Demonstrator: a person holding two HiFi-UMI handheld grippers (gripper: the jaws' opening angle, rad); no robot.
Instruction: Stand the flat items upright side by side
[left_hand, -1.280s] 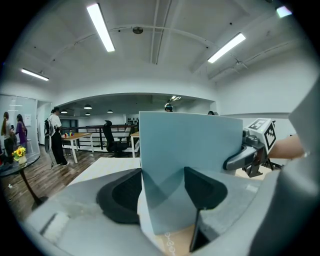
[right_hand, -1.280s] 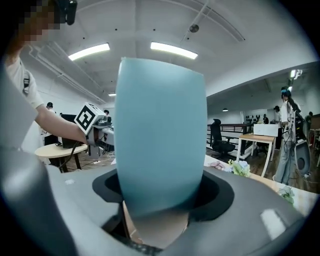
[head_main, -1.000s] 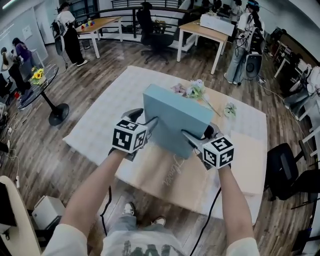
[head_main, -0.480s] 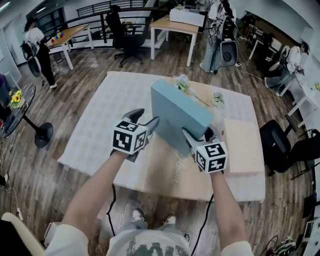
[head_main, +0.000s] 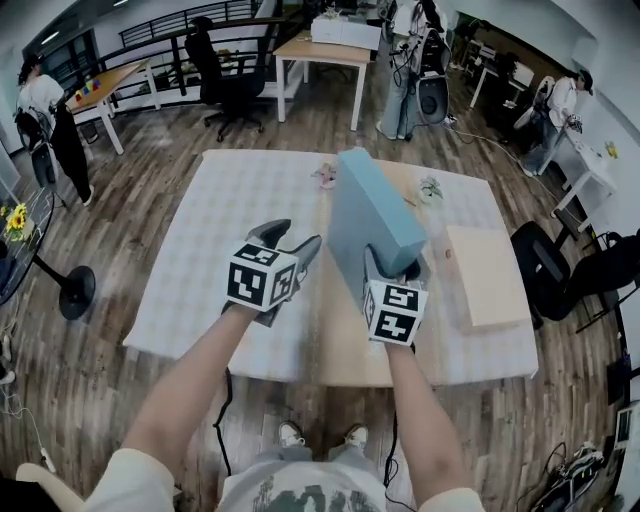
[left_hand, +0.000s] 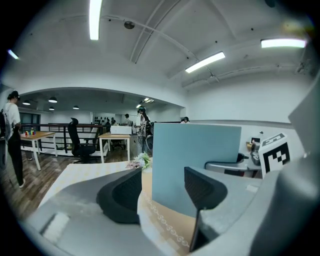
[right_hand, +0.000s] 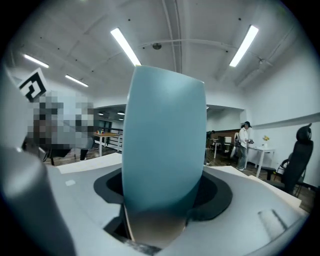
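Observation:
A flat pale-blue box (head_main: 372, 212) stands on its long edge on the table and runs away from me. My right gripper (head_main: 394, 264) is shut on its near end, and that end (right_hand: 164, 150) fills the gap between the dark pads (right_hand: 216, 196). My left gripper (head_main: 290, 241) hovers open just left of the box, apart from it. In the left gripper view the box's broad face (left_hand: 195, 150) stands ahead of that gripper (left_hand: 162, 192), untouched. A flat beige box (head_main: 484, 272) lies flat at the right of the table.
The table wears a white checked cloth (head_main: 215, 250) with a tan mat (head_main: 340, 340) under the box. Small flower sprigs (head_main: 325, 176) lie behind the box. Desks, office chairs and people stand beyond, and a dark chair (head_main: 560, 275) is close at the right.
The blue box has swung from facing me broadside and tilted to standing end-on. My right gripper turned with it. The left gripper, earlier at the box's left edge, now stands apart from it.

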